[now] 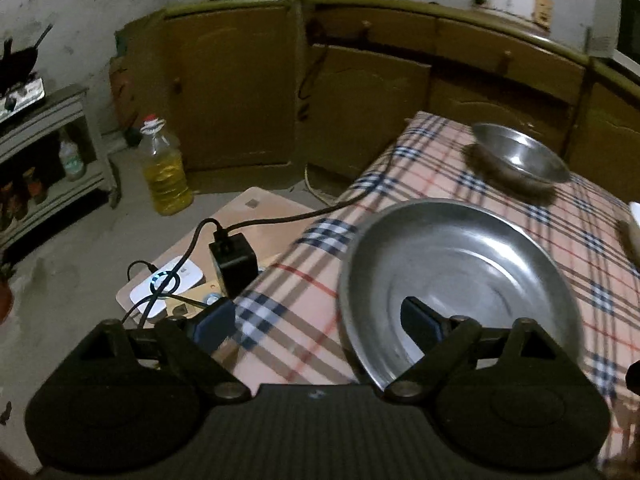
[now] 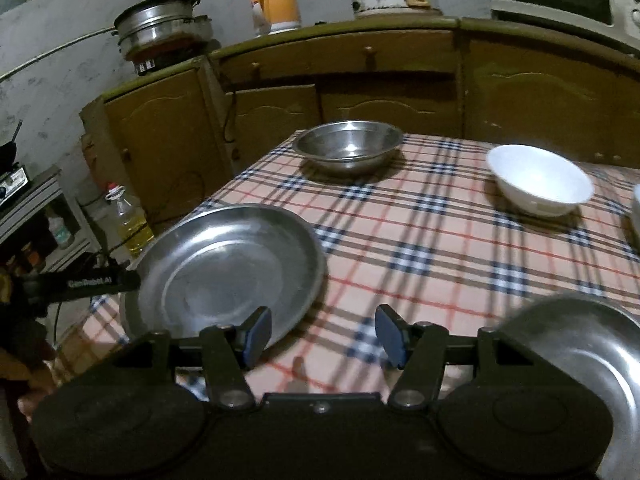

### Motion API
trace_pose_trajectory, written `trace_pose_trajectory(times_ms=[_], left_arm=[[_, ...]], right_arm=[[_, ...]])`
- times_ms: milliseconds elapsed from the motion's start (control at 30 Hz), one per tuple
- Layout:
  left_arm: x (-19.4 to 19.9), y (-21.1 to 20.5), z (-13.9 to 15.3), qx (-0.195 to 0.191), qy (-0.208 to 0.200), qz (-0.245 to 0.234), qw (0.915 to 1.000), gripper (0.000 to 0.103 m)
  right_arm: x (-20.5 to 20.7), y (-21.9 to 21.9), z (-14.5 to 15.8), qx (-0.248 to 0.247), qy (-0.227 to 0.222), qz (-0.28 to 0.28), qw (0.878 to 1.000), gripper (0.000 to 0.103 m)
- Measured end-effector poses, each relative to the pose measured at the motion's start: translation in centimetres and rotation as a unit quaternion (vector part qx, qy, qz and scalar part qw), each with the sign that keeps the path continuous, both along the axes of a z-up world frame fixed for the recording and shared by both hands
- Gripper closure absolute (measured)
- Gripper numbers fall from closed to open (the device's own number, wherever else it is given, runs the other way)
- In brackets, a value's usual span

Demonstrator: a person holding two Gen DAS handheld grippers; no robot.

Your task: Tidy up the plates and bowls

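Observation:
A large steel plate (image 1: pixel 460 276) lies at the left edge of the plaid table (image 1: pixel 288 292); it also shows in the right wrist view (image 2: pixel 224 272). My left gripper (image 1: pixel 320 320) is open, its right finger over the plate's near rim, its left finger off the table edge. My right gripper (image 2: pixel 320 336) is open and empty above the cloth, between the plate and a second steel dish (image 2: pixel 592 360) at the near right. A steel bowl (image 2: pixel 348 144) stands at the far side, also in the left wrist view (image 1: pixel 520 156). A white bowl (image 2: pixel 540 178) stands at the far right.
Wooden cabinets (image 2: pixel 360 92) run behind the table. A low board (image 1: pixel 248 216) beside the table carries a black adapter (image 1: pixel 234 260), cables and a white device (image 1: pixel 168 284). An oil bottle (image 1: pixel 164 168) stands on the floor. A shelf (image 1: pixel 44 152) is at the left.

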State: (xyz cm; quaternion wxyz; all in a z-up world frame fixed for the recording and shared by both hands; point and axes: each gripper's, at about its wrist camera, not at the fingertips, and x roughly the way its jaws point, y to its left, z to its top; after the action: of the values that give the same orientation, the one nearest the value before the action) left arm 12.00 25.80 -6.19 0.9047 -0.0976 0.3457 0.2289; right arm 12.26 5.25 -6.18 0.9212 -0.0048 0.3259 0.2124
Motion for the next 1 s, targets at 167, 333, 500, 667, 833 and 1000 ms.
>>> trace_pose_trajectory(times_ms=[167, 333, 500, 667, 833, 1000], left_arm=[[0.9, 0.6, -0.6, -0.015, 0.008, -0.004, 0.9999, 0.022], [1.8, 1.3, -1.0, -0.032, 0.010, -0.009, 0.9994, 0.051], [2.2, 1.0, -1.1, -0.046, 0.007, -0.029, 0.9985, 0.085], [1.8, 0.8, -1.0, -0.054, -0.002, -0.036, 0.9978, 0.087], [0.8, -0.4, -0.2, -0.056, -0.013, -0.048, 0.9972, 0.087], [-0.4, -2.4, 1.3, -0.046, -0.029, -0.065, 0.9964, 0.087]], right_arm=[[2.9, 1.9, -1.0, -0.001, 0.022, -0.006, 1.000, 0.033], [5.1, 3.0, -2.4, 0.005, 0.051, -0.016, 0.999, 0.033], [6.5, 3.5, -3.6, 0.021, 0.083, -0.013, 0.996, 0.075], [5.9, 3.1, -3.2, 0.012, 0.066, -0.011, 0.998, 0.083], [4.6, 2.1, -1.9, 0.005, 0.039, -0.011, 0.999, 0.083], [3.1, 0.1, -0.4, 0.008, 0.021, -0.015, 1.000, 0.083]])
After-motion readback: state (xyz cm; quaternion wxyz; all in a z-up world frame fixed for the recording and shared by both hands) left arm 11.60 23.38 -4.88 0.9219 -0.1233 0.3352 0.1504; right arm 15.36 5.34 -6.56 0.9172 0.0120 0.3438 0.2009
